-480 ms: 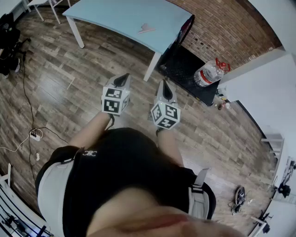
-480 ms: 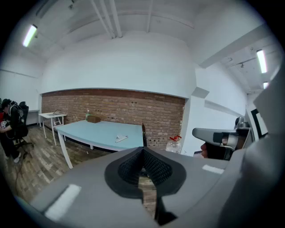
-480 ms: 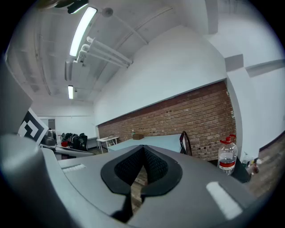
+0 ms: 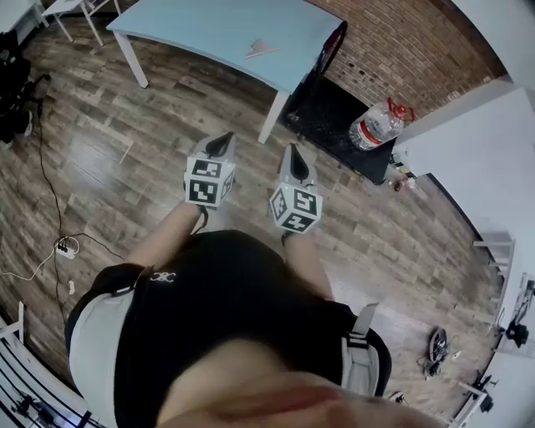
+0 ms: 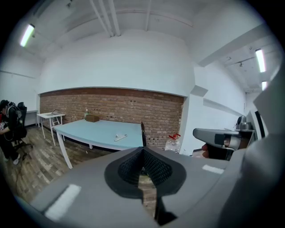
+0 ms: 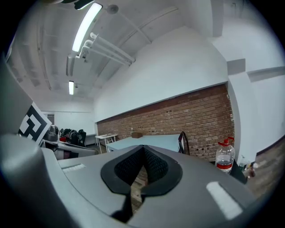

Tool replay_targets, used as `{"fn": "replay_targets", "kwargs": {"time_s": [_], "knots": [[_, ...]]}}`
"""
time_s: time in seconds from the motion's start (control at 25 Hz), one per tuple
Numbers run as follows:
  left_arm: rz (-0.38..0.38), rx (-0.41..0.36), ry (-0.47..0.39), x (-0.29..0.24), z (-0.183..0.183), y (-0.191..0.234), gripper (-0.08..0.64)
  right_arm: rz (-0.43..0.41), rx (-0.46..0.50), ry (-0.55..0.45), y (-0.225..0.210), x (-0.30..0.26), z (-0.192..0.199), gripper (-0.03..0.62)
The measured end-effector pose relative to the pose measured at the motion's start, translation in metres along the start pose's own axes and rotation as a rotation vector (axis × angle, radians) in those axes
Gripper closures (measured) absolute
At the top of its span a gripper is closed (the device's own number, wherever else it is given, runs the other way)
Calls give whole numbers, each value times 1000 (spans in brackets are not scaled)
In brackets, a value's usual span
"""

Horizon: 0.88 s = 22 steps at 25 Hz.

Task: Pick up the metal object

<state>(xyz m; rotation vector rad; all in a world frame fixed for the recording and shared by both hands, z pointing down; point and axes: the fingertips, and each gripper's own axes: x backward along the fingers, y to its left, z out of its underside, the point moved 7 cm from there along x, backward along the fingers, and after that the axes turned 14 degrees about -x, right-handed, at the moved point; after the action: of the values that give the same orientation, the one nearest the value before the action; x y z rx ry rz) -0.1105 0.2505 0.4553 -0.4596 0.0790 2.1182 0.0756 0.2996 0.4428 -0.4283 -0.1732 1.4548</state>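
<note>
Left gripper (image 4: 220, 144): grey plastic shell with a cube of black-and-white square markers; its black ribbed pads are pressed together at the tips with nothing between them, and it is held in the air, tilted slightly down.
Right gripper (image 4: 297, 163): same grey shell, marker cube and ribbed black pads; its jaws are also together and empty, held just beside the left one.
Metal object (image 4: 262, 49): a small, flat, pale grey piece of angular outline. It lies alone on the table top, well ahead of both grippers and touched by neither.
Table (image 4: 217, 25): a smooth light blue rectangular top on slim white legs, with the nearest leg between the grippers and the object.
Floor (image 4: 100, 159): brown wood-grain planks with a mild sheen.
Wall (image 4: 410, 42): rough red-brown brick low down; the left gripper view shows plain white above it.
Chair (image 4: 334, 46): a thin black frame standing against the table's right end.
Mat (image 4: 334, 117): a dark, matte rectangle lying along the foot of the brick wall.
Bottle (image 4: 378, 127): a large clear plastic water bottle with a red cap and handle, standing on the mat to the right of the table.
Cable (image 4: 63, 247): a white power strip with thin cords trailing over the planks at the left.
Person: a black top fills the lower part of the head view, with both forearms reaching forward to the grippers.
</note>
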Motion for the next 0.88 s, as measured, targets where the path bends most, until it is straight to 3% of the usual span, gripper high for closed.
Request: {"fn": "replay_targets", "kwargs": {"time_s": [0.24,0.88], "knots": [[10,19,9,-2,3,2,560,8,-30,2,-2,-1,2,581],[38,14,14,8,22,50,560,58,23,-9,45,-21,20,580]]}}
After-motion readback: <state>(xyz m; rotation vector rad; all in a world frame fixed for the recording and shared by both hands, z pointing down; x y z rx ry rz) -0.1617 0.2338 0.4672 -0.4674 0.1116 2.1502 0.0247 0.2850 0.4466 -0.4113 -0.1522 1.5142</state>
